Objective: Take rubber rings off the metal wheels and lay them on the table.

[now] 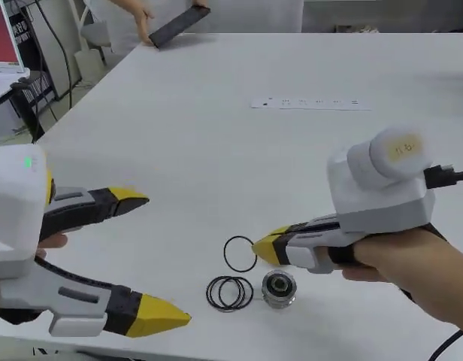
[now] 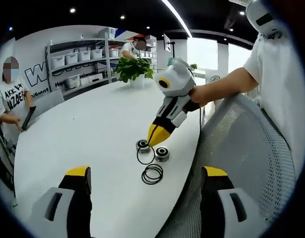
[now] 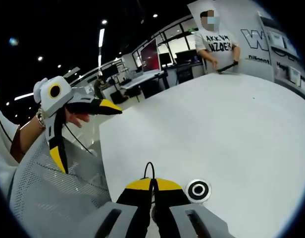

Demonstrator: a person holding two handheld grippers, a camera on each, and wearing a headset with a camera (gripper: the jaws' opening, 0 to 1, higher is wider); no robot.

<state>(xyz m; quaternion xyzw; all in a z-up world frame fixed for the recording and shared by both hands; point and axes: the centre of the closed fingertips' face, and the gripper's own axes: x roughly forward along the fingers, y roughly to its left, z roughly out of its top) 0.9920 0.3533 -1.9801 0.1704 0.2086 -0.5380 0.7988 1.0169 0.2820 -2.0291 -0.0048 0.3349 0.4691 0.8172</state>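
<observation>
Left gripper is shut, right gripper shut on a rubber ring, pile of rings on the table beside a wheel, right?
No: the left gripper is open, jaws wide apart in the head view. The rest stands: the right gripper is shut on a rubber ring, and a pile of rings lies on the table beside a wheel.

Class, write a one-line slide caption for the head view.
Right gripper pinches a ring beside a wheel; more rings lie on the table; left gripper open.

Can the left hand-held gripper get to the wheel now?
Probably yes: the left hand-held gripper is open, and just flat loose rings lie between it and the wheel.
</observation>
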